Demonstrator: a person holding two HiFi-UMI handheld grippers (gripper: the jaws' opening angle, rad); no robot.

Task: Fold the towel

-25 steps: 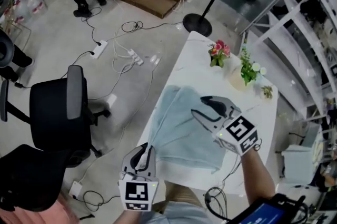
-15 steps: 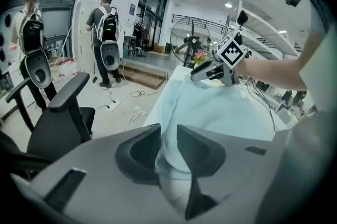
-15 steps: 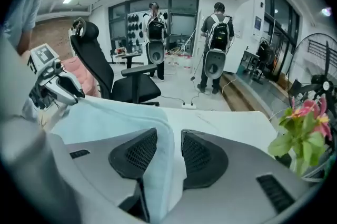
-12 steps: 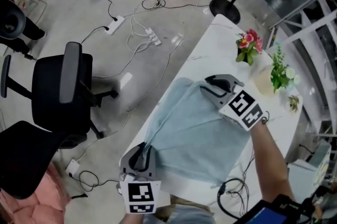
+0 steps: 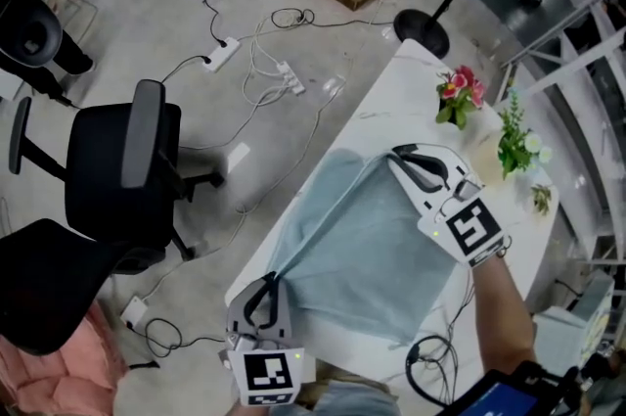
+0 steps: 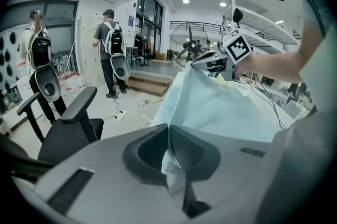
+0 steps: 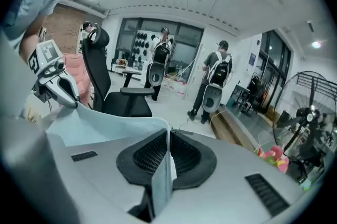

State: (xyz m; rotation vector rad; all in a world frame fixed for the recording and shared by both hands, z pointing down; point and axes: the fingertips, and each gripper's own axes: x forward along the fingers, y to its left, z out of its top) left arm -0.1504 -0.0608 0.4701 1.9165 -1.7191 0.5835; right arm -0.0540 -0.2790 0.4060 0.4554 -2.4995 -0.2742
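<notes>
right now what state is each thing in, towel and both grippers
towel, unfolded, spread on the table, one edge pulled taut between both grippers
left gripper, shut on a towel corner
right gripper, jaws have just been closing, now shut on a towel corner

One towel point(image 5: 367, 248), two grippers point(image 5: 271, 282) point(image 5: 399, 156), one table point(image 5: 411, 76)

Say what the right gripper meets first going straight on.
The right gripper pinches the towel; past it, probably the floor beyond the table edge, near the black chair; depth unclear.
</notes>
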